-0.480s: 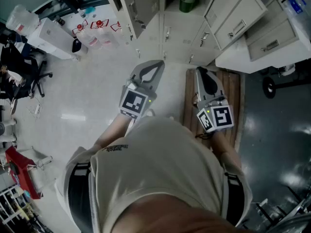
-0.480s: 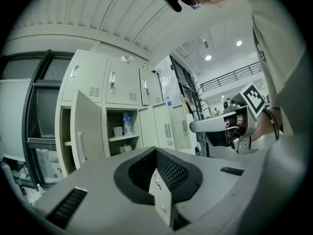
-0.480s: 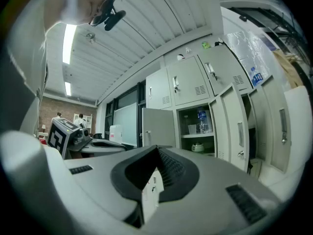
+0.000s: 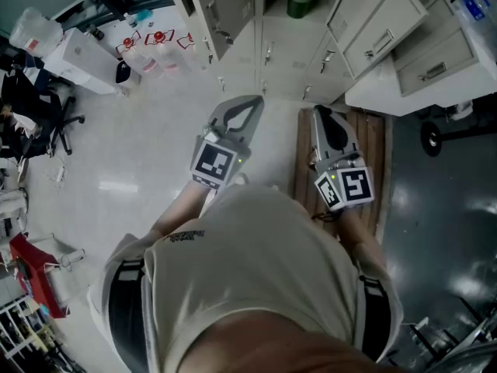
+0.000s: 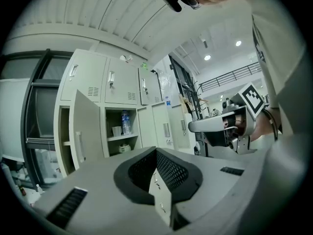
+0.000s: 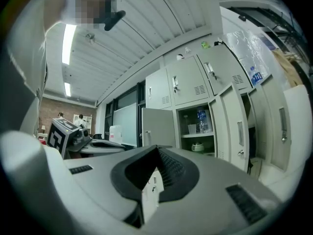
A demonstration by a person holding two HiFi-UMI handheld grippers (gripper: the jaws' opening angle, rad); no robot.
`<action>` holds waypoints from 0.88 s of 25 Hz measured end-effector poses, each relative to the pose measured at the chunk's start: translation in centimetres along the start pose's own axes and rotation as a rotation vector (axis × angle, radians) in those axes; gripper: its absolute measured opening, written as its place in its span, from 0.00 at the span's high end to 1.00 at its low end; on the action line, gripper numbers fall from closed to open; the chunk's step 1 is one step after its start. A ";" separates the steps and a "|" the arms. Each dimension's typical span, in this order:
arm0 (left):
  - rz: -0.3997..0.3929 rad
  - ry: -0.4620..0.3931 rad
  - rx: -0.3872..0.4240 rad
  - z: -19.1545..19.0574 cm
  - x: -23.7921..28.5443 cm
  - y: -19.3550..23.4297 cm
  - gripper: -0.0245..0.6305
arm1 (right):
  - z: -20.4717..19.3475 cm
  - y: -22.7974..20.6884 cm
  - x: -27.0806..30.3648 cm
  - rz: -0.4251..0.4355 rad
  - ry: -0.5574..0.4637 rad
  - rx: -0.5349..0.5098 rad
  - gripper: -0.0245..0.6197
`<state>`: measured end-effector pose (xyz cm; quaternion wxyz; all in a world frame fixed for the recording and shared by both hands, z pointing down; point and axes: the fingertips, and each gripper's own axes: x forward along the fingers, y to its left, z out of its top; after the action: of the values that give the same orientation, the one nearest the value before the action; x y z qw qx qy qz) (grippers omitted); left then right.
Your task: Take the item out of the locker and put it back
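Water bottle (image 6: 201, 120) upright on the shelf of the open locker (image 6: 195, 136), cup (image 6: 191, 129) just beside it, small pot (image 6: 197, 147) below. All lie ahead, well apart from us. Left tongs (image 5: 155, 151) and right tongs (image 6: 157, 150) both closed, empty, level. We judge the right slightly nearer.

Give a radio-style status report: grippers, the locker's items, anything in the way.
Left gripper and right gripper shut, empty, short of the locker. Bottle, cup inside, untouched. Door open, nothing blocking.
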<state>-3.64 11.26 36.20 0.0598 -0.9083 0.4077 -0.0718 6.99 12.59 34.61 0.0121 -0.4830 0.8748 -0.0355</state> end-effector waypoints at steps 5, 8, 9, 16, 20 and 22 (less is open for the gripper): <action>-0.004 0.007 0.000 -0.3 0.1 -0.4 0.94 | -0.2 -0.6 -0.4 -0.011 0.000 0.021 0.96; -0.005 0.009 0.000 -0.3 0.3 -0.6 0.94 | -0.3 -0.7 -0.5 -0.010 -0.001 0.026 0.96; -0.006 0.010 0.000 -0.4 0.4 -0.7 0.94 | -0.3 -0.8 -0.6 -0.010 -0.001 0.028 0.96; -0.001 0.018 0.000 -0.5 0.9 -1.8 0.94 | -0.9 -1.6 -1.5 -0.008 0.007 0.042 0.96; 0.003 0.025 0.006 -0.5 1.4 -2.5 0.94 | -1.0 -2.5 -2.0 -0.004 0.006 0.047 0.96; 0.008 0.028 0.010 -0.4 1.8 -2.9 0.94 | -1.1 -3.0 -2.3 -0.001 0.005 0.049 0.96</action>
<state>-0.43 11.83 37.24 0.0587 -0.9053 0.4116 -0.0864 10.69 13.04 35.86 0.0217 -0.4831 0.8733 -0.0584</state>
